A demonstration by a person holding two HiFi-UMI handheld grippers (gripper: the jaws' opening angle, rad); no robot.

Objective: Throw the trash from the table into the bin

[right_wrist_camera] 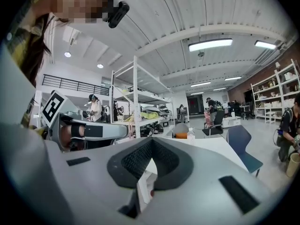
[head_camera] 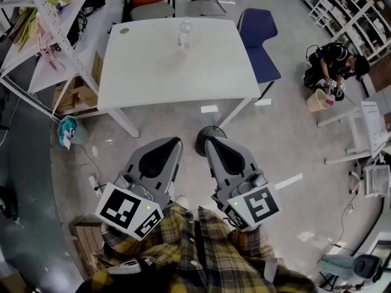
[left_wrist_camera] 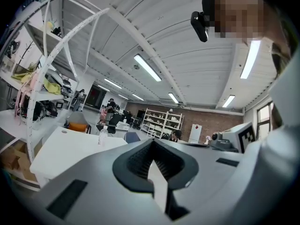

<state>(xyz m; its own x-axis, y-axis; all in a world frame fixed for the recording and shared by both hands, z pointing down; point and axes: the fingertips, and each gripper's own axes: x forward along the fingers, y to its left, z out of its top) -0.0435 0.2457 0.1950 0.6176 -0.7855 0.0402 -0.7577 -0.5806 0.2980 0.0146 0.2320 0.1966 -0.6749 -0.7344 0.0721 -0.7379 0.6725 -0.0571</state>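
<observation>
Workshop floor, foreground: left gripper [head_camera: 173, 144] and right gripper [head_camera: 209, 143] point toward the white desk [head_camera: 153, 72], both with jaws closed on nothing. What looks like a dark bin [head_camera: 200, 140] stands just beyond their tips. The plastic bottle [head_camera: 184, 33] stands upright at the desk's far edge, straight ahead, roughly equidistant from both grippers.

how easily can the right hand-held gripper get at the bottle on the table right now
Probably not yet: the right hand-held gripper sits short of the table, jaws shut, and the bottle stands near its far edge. Nothing stands in between.
</observation>
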